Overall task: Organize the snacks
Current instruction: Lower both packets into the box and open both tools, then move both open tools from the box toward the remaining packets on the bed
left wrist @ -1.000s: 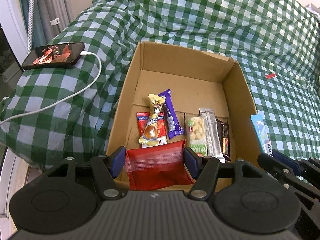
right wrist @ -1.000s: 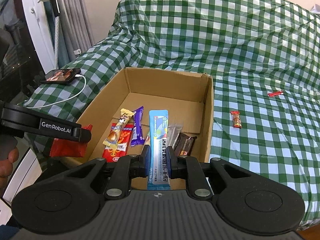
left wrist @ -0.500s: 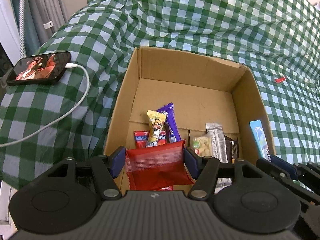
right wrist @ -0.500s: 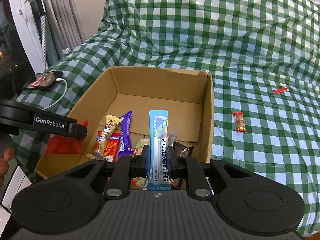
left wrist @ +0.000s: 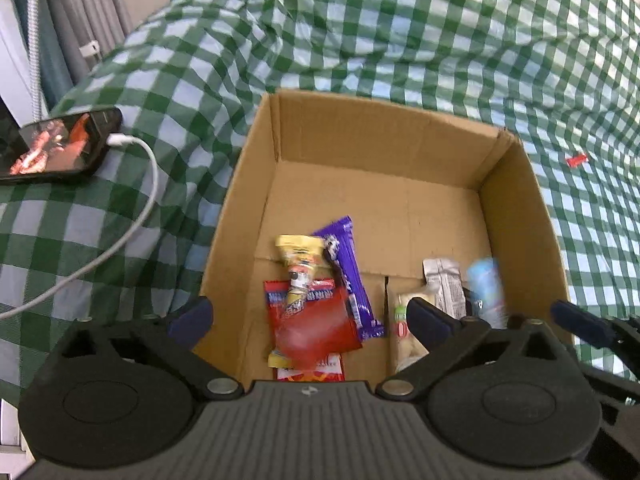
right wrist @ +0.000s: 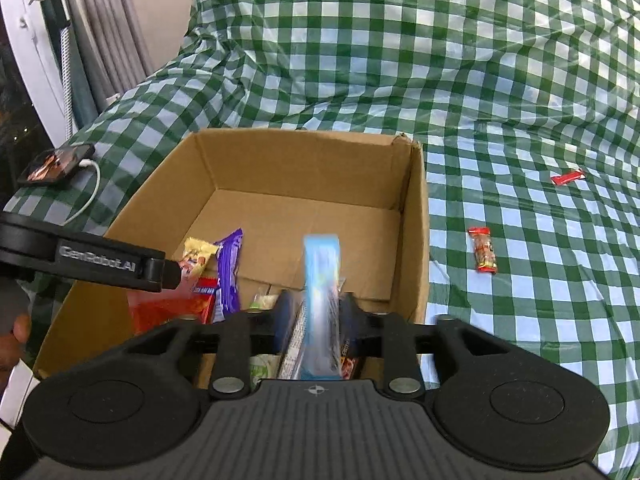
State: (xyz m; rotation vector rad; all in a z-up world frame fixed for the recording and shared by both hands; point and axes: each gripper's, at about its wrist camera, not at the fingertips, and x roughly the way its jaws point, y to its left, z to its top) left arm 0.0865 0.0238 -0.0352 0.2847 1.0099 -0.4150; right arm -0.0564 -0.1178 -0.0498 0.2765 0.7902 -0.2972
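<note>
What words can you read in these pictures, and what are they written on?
"GenRobot.AI" – white letters along the side of the left gripper, a little blurred.
Red snack packet in the cardboard box: white letters, too blurred to read.
Blue packet: motion-blurred, unreadable.
Purple bar, yellow wrapper and silver pack: print too small to read.

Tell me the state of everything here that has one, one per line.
cardboard box: open-topped, partly filled
left gripper: open, empty
right gripper: open, empty
red packet: loose, blurred, inside box
blue packet: loose, blurred, inside box
phone: screen lit, cable plugged in
</note>
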